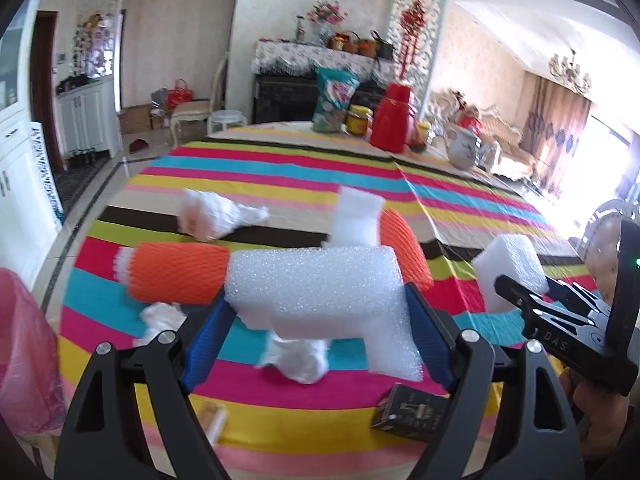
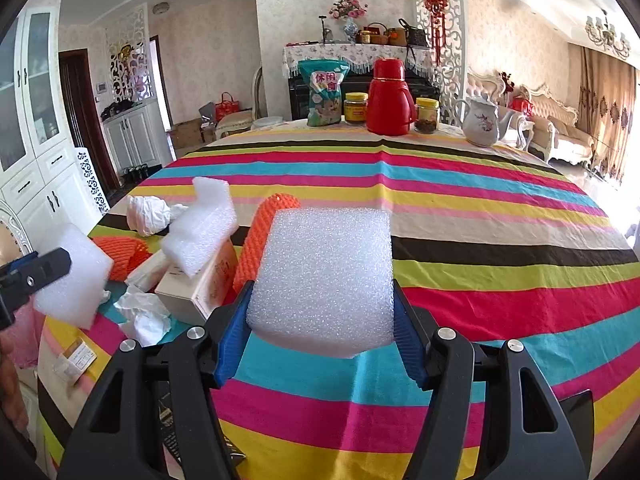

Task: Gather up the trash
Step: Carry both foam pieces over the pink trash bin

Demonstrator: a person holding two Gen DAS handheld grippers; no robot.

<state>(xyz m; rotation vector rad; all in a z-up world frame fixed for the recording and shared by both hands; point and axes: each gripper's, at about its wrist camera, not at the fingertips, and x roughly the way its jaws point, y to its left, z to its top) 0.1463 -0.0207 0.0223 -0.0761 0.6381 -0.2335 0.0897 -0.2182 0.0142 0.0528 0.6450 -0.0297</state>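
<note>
Two foam blocks are up off the desk point(image 2: 500, 208), nothing visibly binned yet. Left tool point(image 1: 320, 312) pinches a white foam block point(image 1: 316, 288) across its width; right tool point(image 2: 322, 320) pinches another foam block point(image 2: 324, 276). Beyond the left tool: orange foam nets point(image 1: 176, 272), crumpled tissues point(image 1: 296, 356), a third foam piece point(image 1: 356, 216), small dark box point(image 1: 408, 412). Pink bag point(image 1: 24, 352) sits at far left, probably the bin.

The tablecloth point(image 2: 480, 208) is striped pink, teal, yellow, red, brown. Near the red flask point(image 2: 390, 98), white foam block point(image 2: 324, 276), orange mesh sleeve point(image 2: 260, 232).
</note>
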